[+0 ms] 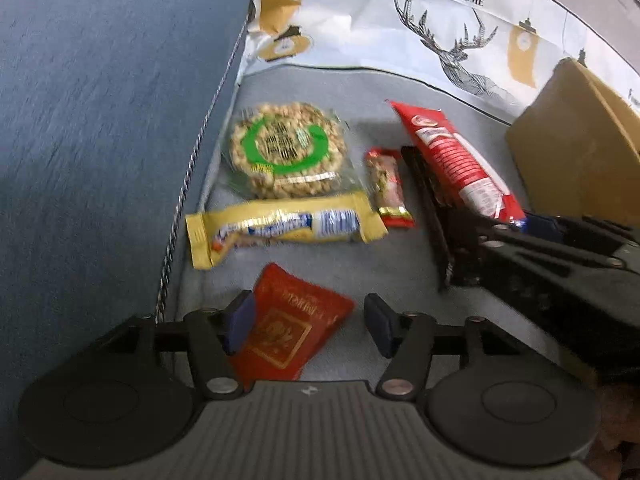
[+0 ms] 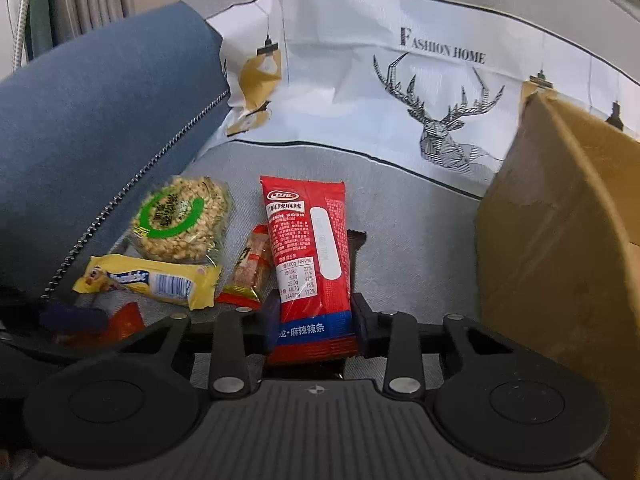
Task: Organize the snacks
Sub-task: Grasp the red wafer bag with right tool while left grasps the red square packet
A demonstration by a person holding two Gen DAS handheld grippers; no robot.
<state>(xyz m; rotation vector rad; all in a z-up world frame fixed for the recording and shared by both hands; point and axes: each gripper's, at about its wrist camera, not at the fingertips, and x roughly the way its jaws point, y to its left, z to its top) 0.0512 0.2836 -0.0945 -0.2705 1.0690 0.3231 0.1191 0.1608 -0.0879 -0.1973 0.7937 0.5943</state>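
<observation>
Upholstery in blue point(image 1: 100, 120) fills the left of what we see, a sofa arm edged with twisted cord, and the grey seat point(image 2: 420, 220) spreads below it. Behind the seat we find a white cloth point(image 1: 360, 20) printed with a stag and the words FASHION HOME. A brown cardboard box point(image 2: 560, 240) stands at the right, on the seat.

Our right gripper point(image 2: 316, 320) has its jaws pressed against both edges of a long red snack packet point(image 2: 308, 248), which it grips by the lower end; a dark wrapper shows just behind that packet. Our left gripper point(image 1: 310, 322) stands partly open: a flat red pouch point(image 1: 290, 324) lies between its fingers, touching or nearly touching the left pad, while the right pad stands clear of it.

On the seat we count three more snacks. A round peanut cake with a green ring label point(image 1: 286, 148) lies nearest the sofa arm. Just in front of it lies a yellow wafer bar point(image 1: 284, 228), crosswise. A small red and gold candy bar point(image 1: 388, 188) lies between the yellow bar's end and the long red packet.
</observation>
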